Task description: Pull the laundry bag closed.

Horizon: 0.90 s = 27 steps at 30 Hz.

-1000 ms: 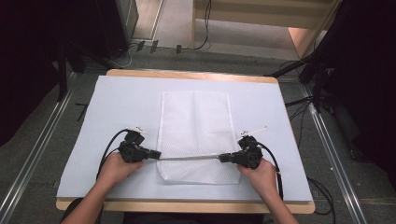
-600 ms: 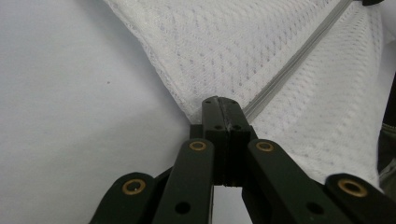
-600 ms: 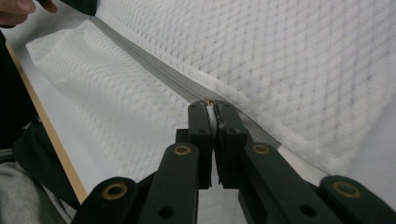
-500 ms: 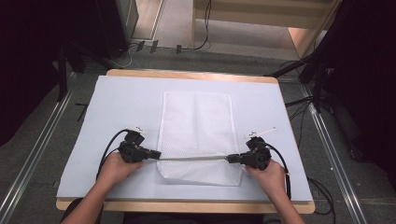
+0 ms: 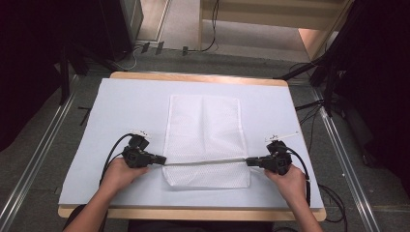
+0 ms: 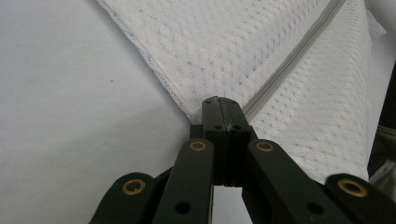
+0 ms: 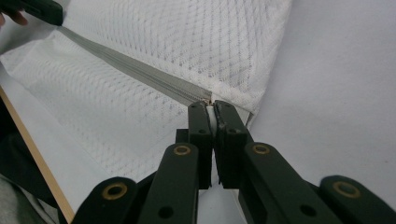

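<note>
Across the pale blue table cover point(image 5: 121, 106) in the high view, a white mesh zippered laundry bag point(image 5: 205, 125) lies flat at the middle, its grey zipper point(image 5: 205, 162) taut between both tools. Left gripper point(image 6: 222, 108) pinches the bag's edge; overpulling could tear mesh. Right gripper point(image 7: 211, 112) pinches the zipper's end, a narrow bite that may slip.

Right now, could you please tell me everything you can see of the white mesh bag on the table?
The white mesh bag is a flat, rectangular pouch of netted fabric lying lengthwise on the pale table cover. A grey zipper crosses it near the person's end, pulled taut and straight. The left gripper is shut on the zipper's left end at the bag's edge, and the right gripper is shut on its right end.
</note>
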Available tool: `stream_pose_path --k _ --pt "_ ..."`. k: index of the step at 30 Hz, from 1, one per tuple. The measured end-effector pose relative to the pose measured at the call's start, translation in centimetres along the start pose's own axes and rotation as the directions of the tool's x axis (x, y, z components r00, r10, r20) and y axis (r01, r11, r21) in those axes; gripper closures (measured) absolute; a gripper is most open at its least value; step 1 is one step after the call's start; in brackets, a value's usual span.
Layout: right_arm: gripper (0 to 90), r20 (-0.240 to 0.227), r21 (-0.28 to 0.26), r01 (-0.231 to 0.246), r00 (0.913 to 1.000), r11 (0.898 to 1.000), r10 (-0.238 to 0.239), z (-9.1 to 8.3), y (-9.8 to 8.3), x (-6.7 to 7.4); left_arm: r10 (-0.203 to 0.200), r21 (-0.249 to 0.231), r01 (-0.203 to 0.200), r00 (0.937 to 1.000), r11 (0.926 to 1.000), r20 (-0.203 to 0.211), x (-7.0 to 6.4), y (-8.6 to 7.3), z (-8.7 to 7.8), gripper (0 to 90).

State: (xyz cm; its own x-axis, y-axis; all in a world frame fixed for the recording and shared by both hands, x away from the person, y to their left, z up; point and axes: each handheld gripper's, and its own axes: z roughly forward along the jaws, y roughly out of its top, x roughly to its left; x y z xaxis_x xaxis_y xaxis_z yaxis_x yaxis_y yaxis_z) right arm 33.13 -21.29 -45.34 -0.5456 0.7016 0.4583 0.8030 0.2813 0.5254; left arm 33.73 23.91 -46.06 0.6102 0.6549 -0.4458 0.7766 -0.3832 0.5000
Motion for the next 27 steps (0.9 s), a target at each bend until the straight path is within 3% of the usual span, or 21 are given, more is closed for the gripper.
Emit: stream_pose_path --k 5,6,9,12,15,18,27 --pt "88.1 -0.008 -0.008 0.006 0.9999 1.000 -0.006 0.2 0.0 -0.3 0.010 0.005 -0.010 0.9999 0.9999 -0.004 -0.1 0.1 0.0 90.0" --pt "88.0 -0.009 -0.014 0.020 0.9998 1.000 -0.020 0.2 0.0 -0.3 0.049 0.002 -0.049 0.9987 0.9988 -0.014 -0.2 0.1 0.0 90.0" --pt "87.0 -0.008 -0.019 0.048 0.9988 0.999 -0.048 0.2 0.0 -0.1 0.069 0.008 -0.069 0.9973 0.9976 -0.025 -0.5 0.2 -0.1 87.6" --pt "82.7 -0.002 -0.020 0.062 0.9981 0.998 -0.062 0.2 0.0 0.0 0.064 0.000 -0.064 0.9979 0.9980 -0.013 -0.6 0.3 -0.2 81.8" --pt "72.1 0.010 -0.040 0.114 0.9935 0.993 -0.114 0.1 0.1 0.5 0.061 -0.013 -0.061 0.9981 0.9980 -0.010 -0.9 0.3 -0.5 78.4" --pt "66.0 0.020 -0.051 0.129 0.9916 0.990 -0.128 0.0 0.0 0.8 0.059 -0.029 -0.060 0.9981 0.9978 -0.016 -0.9 0.3 -0.9 75.1" --pt "60.6 0.052 -0.125 0.146 0.9887 0.981 -0.140 -1.6 -0.3 -0.2 0.057 -0.038 -0.059 0.9971 0.9976 -0.051 -0.6 0.2 -2.0 64.5"
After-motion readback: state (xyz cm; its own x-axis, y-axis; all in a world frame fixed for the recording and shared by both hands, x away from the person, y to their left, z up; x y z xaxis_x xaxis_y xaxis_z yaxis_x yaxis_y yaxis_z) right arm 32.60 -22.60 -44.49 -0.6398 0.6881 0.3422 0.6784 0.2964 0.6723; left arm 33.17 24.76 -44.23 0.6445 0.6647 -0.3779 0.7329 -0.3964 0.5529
